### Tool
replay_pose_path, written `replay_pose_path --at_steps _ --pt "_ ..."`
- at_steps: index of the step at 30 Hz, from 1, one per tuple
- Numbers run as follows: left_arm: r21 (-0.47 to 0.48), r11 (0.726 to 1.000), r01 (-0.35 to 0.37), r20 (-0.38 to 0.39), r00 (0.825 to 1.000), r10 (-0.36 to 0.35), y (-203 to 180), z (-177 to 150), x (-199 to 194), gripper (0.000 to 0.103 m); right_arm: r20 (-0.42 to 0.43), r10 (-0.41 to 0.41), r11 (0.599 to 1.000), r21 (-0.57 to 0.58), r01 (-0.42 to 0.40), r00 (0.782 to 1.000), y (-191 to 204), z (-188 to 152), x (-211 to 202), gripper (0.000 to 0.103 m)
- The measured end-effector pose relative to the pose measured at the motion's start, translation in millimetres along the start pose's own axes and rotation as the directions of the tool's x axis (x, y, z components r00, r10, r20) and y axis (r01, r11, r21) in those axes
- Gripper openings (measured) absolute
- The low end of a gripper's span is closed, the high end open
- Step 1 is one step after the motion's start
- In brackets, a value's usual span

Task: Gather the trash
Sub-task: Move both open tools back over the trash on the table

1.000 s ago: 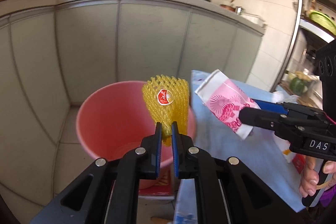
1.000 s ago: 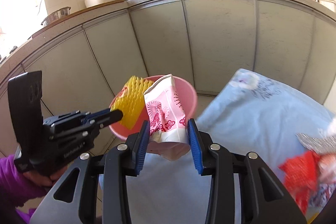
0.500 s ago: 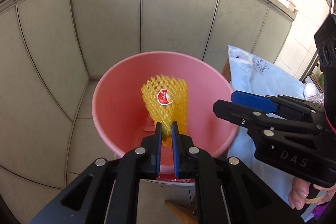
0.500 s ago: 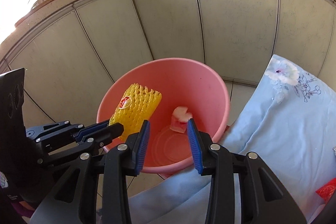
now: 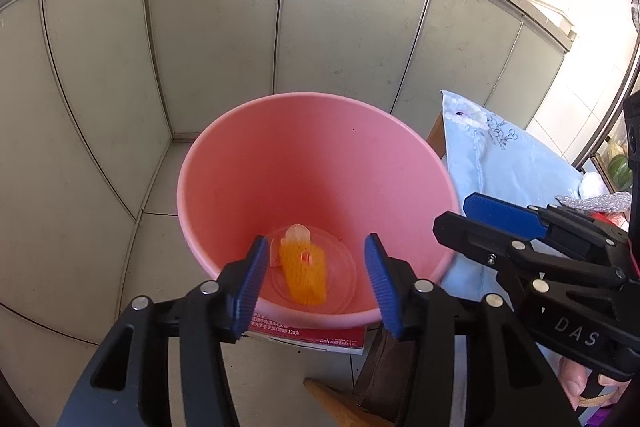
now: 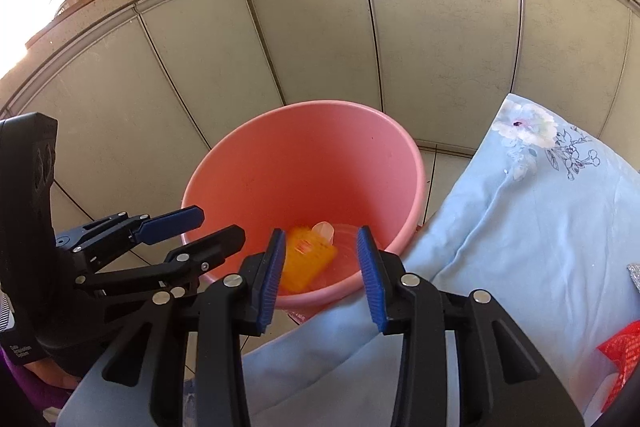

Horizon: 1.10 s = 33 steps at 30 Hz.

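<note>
A pink bucket stands on the floor in front of the grey cabinets; it also shows in the right wrist view. At its bottom lie the yellow foam fruit net and the pink-and-white packet; both also show in the right wrist view, the net and the packet. My left gripper is open and empty above the bucket's near rim. My right gripper is open and empty over the bucket's near edge. Each gripper shows in the other's view, the right and the left.
A table under a light blue floral cloth stands right of the bucket. Red wrapper trash and a silver foil piece lie on it. Grey cabinet doors stand behind, with pans on the counter. A red-labelled box lies under the bucket.
My left gripper has opened and the yellow net has dropped into the bucket. The packet fell in earlier from my right gripper. Both grippers are closer over the bucket.
</note>
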<state>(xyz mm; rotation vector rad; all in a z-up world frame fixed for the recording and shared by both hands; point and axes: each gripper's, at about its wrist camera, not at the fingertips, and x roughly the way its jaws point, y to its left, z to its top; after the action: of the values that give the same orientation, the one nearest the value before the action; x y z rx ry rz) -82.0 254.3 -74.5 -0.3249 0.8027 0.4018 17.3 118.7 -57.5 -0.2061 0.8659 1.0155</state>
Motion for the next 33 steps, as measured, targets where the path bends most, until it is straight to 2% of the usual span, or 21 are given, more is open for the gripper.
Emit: replay_pose_path --at_steps 3,7,14,22,33 --pt "0.005 1.000 0.009 0.021 1.000 -0.009 -1 -1 -11 0.052 0.001 0.006 1.000 0.014 -0.006 1.000 0 -1 -6 0.038" --pt "0.006 1.000 0.013 0.051 0.999 -0.013 -2 -2 -26 0.053 0.020 0.010 1.000 0.018 -0.011 1.000 0 -7 -19 0.050" --pt "0.004 0.999 0.035 0.104 0.994 -0.035 -8 -7 -53 0.054 0.058 -0.006 1.000 0.020 0.005 0.998 -1 -20 -45 0.051" --pt "0.072 0.996 0.055 0.186 0.980 -0.067 -32 -11 -81 0.055 0.128 -0.027 0.999 0.031 0.024 0.991 -5 -26 -77 0.051" --pt "0.119 0.989 0.089 0.215 0.970 -0.114 -56 -16 -98 0.058 0.229 -0.059 0.998 0.045 0.050 0.972 -13 -35 -117 0.052"
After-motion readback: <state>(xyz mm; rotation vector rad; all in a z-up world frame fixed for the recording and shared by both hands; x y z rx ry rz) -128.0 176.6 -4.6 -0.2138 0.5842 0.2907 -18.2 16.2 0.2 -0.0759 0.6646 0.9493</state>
